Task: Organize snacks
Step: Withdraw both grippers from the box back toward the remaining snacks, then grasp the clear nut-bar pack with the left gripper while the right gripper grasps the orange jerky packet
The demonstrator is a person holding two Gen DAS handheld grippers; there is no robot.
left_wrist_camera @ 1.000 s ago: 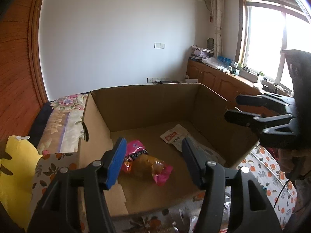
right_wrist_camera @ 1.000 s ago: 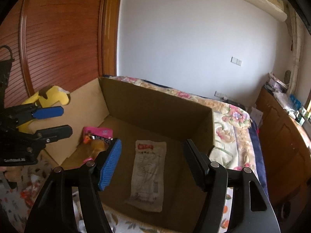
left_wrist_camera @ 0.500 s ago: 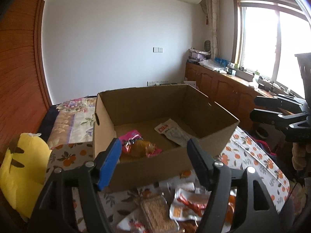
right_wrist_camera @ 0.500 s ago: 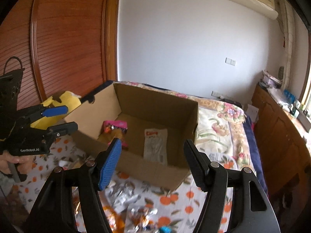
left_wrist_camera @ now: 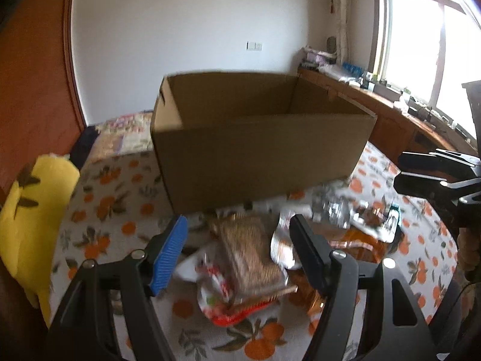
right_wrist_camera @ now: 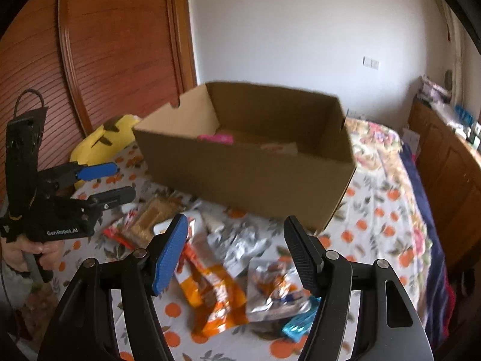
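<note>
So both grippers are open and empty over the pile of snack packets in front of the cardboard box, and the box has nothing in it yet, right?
Not quite: the cardboard box is not empty. The right wrist view shows a pink packet already inside it. The rest holds: the left gripper and right gripper are open and empty over the snack packets in front of the box.

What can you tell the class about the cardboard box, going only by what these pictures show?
The cardboard box is plain brown corrugated card, rectangular, open-topped, upright on the orange-patterned bedspread. Notches mark its end walls' top edges. Inside, a pink packet and a pale packet peek above the near wall. Loose snacks lie before it; neither gripper touches it.
</note>
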